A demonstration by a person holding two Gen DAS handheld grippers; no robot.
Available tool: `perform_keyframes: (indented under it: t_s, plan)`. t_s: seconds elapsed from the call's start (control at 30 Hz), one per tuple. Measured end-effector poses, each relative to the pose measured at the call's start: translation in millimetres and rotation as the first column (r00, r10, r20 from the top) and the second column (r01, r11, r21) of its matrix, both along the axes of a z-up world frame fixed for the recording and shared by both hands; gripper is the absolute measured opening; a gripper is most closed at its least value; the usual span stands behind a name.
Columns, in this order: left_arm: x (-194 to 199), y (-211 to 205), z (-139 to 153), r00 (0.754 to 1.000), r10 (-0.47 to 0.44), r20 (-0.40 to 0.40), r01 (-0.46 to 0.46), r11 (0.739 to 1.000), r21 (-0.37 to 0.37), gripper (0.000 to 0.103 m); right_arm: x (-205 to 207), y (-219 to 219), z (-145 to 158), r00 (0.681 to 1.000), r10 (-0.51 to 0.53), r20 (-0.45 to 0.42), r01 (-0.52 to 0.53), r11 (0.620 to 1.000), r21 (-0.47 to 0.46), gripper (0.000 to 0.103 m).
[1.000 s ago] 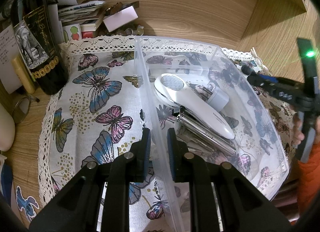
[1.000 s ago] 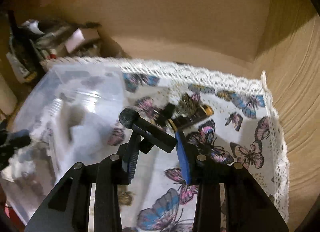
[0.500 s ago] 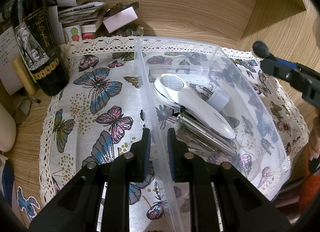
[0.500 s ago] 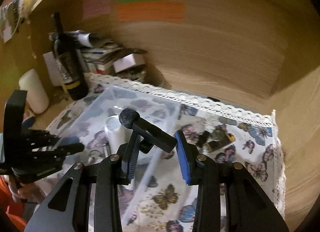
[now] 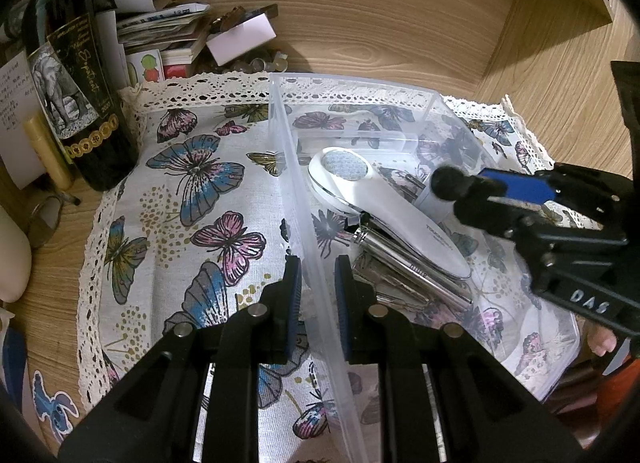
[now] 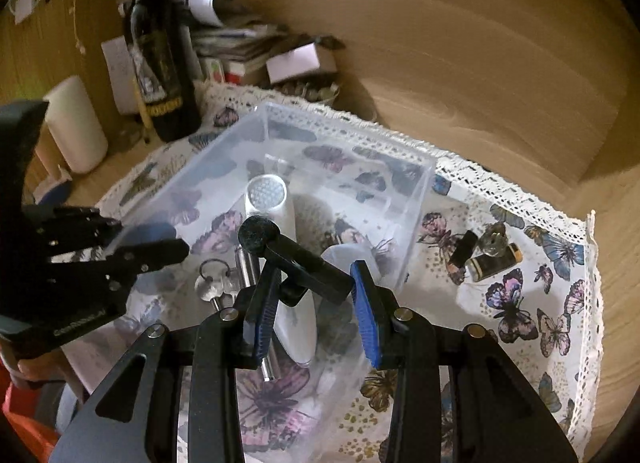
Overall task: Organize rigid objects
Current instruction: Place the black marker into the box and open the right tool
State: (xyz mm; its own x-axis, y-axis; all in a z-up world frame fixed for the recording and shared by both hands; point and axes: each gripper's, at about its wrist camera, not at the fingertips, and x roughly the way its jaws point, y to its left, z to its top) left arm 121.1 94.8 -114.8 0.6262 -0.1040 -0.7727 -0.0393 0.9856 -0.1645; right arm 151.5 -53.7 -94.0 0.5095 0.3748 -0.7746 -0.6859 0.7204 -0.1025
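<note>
We see the black tool pinched crosswise in our right gripper, over the clear bin. Our left gripper clamps the bin's near wall. The bin sits on a butterfly cloth in a wooden corner.

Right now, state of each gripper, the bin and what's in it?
left gripper: shut on the clear plastic bin wall
right gripper: shut on a black foam-tipped tool, over the bin
bin: open-topped, upright
white handheld device: lying flat in bin
wine bottle: upright
</note>
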Motion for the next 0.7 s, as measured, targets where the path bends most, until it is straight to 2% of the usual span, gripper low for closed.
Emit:
perform_keyframes:
  t_s: [0.27, 0.37, 0.5, 0.7]
  plan:
    - [0, 0, 0, 1.0, -0.001, 0.0, 0.001, 1.0, 0.001, 0.015, 0, 8, -8, 1.0, 0.005, -0.004, -0.005, 0.999, -0.046, 0.033]
    - [0, 0, 0, 1.0, -0.001, 0.0, 0.001, 1.0, 0.0, 0.015, -2, 7, -5, 1.0, 0.01, -0.009, -0.01, 1.0, -0.03, 0.044]
    - [0, 0, 0, 1.0, 0.0, 0.0, 0.0, 1.0, 0.001, 0.015, -10, 2, 8, 0.999, 0.013, 0.046, -0.013, 1.0, -0.007, 0.056]
    - [0, 0, 0, 1.0, -0.001, 0.0, 0.001, 1.0, 0.004, 0.015, -12, -19, 35, 0.996, -0.031, 0.087, 0.024, 0.997, 0.075, 0.06]
